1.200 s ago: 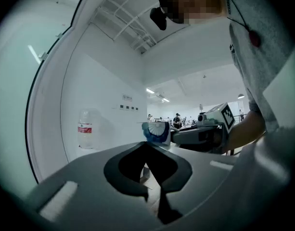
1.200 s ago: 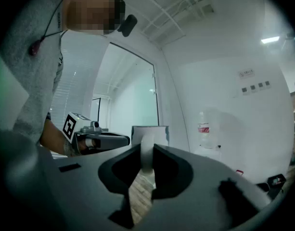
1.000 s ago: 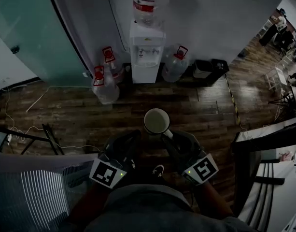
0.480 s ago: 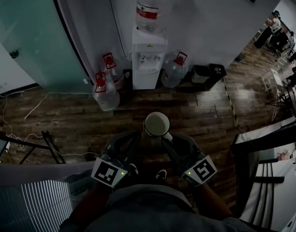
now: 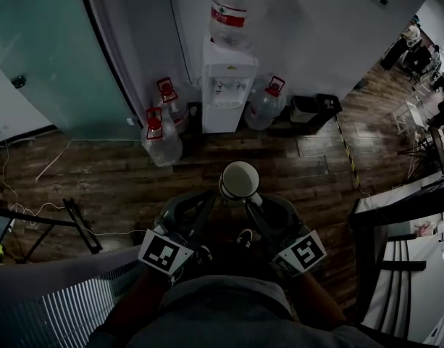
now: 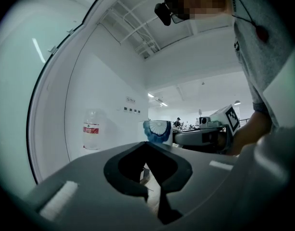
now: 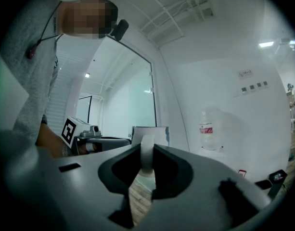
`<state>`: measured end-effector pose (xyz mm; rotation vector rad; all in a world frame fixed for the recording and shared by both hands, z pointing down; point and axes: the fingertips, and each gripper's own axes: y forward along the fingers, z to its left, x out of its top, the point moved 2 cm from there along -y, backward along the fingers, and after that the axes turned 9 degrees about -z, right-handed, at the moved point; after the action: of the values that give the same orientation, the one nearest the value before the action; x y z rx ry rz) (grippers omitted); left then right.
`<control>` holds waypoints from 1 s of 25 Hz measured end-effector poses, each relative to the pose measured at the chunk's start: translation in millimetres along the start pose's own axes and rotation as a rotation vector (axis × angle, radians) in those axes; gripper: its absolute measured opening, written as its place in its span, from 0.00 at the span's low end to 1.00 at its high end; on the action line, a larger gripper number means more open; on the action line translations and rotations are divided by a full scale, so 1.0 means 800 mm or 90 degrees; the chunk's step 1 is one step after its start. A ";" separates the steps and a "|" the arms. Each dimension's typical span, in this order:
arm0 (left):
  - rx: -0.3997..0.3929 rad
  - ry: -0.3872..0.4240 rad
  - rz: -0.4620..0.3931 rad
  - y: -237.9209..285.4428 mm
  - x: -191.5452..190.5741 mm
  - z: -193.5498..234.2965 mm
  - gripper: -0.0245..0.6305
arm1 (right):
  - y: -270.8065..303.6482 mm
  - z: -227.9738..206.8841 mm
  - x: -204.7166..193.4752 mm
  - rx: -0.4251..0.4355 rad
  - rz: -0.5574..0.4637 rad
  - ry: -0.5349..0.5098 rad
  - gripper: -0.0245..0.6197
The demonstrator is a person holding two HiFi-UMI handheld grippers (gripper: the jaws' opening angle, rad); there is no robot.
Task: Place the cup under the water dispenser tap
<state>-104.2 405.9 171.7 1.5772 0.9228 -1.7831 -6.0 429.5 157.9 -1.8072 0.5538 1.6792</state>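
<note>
A white cup [image 5: 240, 180] with a blue pattern [image 6: 157, 131] is carried upright over the wooden floor. My right gripper [image 5: 249, 200] is shut on its handle [image 7: 146, 153], which stands pinched between the jaws in the right gripper view. My left gripper [image 5: 211, 196] rides beside the cup on its left, jaws shut [image 6: 146, 146] with nothing between them. The white water dispenser [image 5: 227, 93] stands ahead against the wall, with a big bottle [image 5: 232, 9] on top. Its tap recess faces me, well beyond the cup.
Spare water jugs with red caps stand left [image 5: 162, 140] and right [image 5: 265, 104] of the dispenser. Black bins [image 5: 305, 107] sit further right. A glass wall [image 5: 33, 56] runs along the left, cables lie on the floor [image 5: 33, 194], and a railing [image 5: 395, 209] is at the right.
Both grippers and the cup have moved forward toward the dispenser, which now sits nearer and lower in the head view. The grip on the handle is unchanged.
</note>
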 end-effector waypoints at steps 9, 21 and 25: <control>0.009 0.006 0.000 0.045 -0.014 0.050 0.05 | 0.040 -0.057 -0.018 0.001 -0.001 -0.009 0.14; 0.064 0.007 0.016 0.155 -0.032 0.126 0.05 | 0.101 -0.188 -0.034 0.043 0.009 0.006 0.14; 0.084 0.000 0.022 0.194 -0.042 0.147 0.05 | 0.113 -0.234 -0.044 0.053 0.011 0.018 0.14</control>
<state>-45.4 218.1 193.8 1.6650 0.7864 -1.8527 67.6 233.2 182.2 -1.7732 0.6439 1.6205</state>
